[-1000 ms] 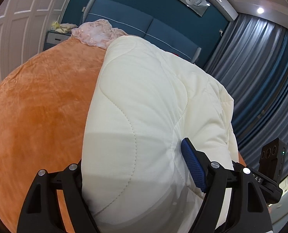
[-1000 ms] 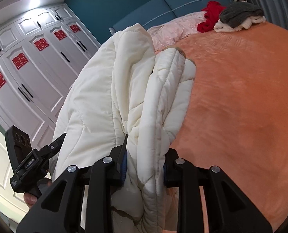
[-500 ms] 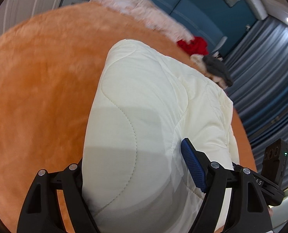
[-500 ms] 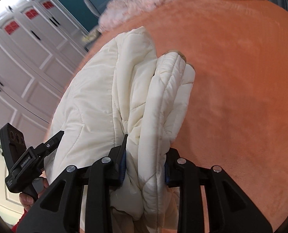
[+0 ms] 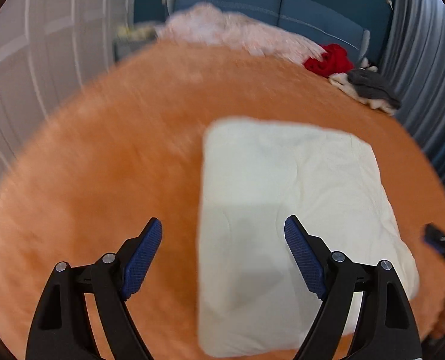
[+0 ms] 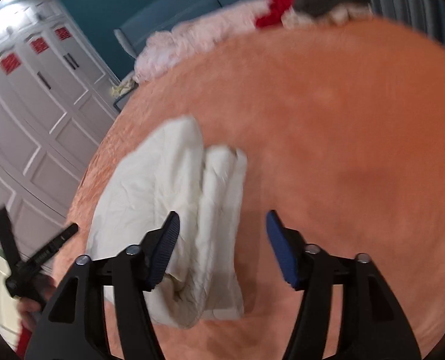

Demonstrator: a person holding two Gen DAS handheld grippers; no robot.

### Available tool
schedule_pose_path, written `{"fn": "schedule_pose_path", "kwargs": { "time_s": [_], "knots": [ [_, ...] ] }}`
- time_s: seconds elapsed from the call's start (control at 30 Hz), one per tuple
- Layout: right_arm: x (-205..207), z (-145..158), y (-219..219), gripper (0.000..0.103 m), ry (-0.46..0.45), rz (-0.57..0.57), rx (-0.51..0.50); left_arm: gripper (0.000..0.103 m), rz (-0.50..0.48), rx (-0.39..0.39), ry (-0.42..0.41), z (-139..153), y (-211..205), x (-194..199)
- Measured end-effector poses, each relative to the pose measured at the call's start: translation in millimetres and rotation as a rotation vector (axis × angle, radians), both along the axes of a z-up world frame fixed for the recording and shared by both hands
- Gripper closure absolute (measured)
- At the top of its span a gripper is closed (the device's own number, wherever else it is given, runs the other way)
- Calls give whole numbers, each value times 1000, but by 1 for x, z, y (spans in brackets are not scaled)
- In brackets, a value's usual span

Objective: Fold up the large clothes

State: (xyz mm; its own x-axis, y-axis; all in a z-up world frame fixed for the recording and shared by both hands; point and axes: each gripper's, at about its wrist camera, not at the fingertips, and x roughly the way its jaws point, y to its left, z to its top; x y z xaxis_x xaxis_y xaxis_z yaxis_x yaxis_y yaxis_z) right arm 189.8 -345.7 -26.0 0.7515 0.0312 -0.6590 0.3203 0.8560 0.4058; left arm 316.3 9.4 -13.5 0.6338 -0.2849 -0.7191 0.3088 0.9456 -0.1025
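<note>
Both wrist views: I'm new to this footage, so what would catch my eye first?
A folded cream quilted jacket lies on the orange bed cover, released. The left gripper and right gripper stand over it, jaws opening, pads off the cloth. A red garment lies near the blue headboard.

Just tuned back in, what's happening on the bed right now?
A person with tongs in each hand is folding a white padded coat. It lies folded into a rectangle on the orange bedspread. Both the left tongs and right tongs are opening and grip nothing. Other clothes are heaped near the headboard.
</note>
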Motion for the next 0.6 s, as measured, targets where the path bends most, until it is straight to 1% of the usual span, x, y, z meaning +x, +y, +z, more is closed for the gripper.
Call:
{"fn": "schedule_pose_path", "kwargs": {
  "time_s": [0.03, 0.1, 0.13, 0.17, 0.2, 0.23, 0.27, 0.3, 0.33, 0.37, 0.4, 0.43, 0.47, 0.6],
  "knots": [
    [4, 9, 6, 59, -1, 5, -45, 22, 18, 29, -49, 14, -9, -3],
    [24, 27, 24, 75, -4, 40, -121, 25, 29, 56, -86, 25, -24, 0],
    [37, 33, 37, 77, -11, 65, -153, 26, 35, 73, -101, 29, -36, 4],
    [46, 35, 46, 79, -15, 80, -174, 30, 34, 85, -104, 29, -45, 8],
    [56, 35, 53, 81, -13, 93, -197, 34, 35, 100, -104, 26, -56, 15],
    [70, 33, 62, 83, -5, 103, -219, 43, 37, 135, -90, 17, -69, 23],
    [84, 27, 68, 85, 7, 111, -236, 52, 37, 148, -78, 11, -75, 30],
    [92, 22, 72, 85, 19, 114, -242, 57, 40, 165, -55, -1, -83, 38],
    [104, 12, 75, 85, 40, 110, -259, 66, 42, 173, -39, -10, -87, 42],
    [111, 5, 75, 85, 54, 107, -266, 74, 43, 185, -16, -21, -93, 49],
    [120, -8, 75, 85, 84, 106, -270, 76, 43, 192, -6, -32, -96, 53],
    [122, -15, 76, 86, 97, 104, -273, 76, 49, 198, -14, -38, -97, 53],
    [126, -29, 75, 86, 109, 104, -279, 76, 56, 203, -37, -47, -98, 53],
    [128, -59, 78, 87, 89, 109, -322, 78, 70, 196, -74, -63, -103, 54]
  ]
}}
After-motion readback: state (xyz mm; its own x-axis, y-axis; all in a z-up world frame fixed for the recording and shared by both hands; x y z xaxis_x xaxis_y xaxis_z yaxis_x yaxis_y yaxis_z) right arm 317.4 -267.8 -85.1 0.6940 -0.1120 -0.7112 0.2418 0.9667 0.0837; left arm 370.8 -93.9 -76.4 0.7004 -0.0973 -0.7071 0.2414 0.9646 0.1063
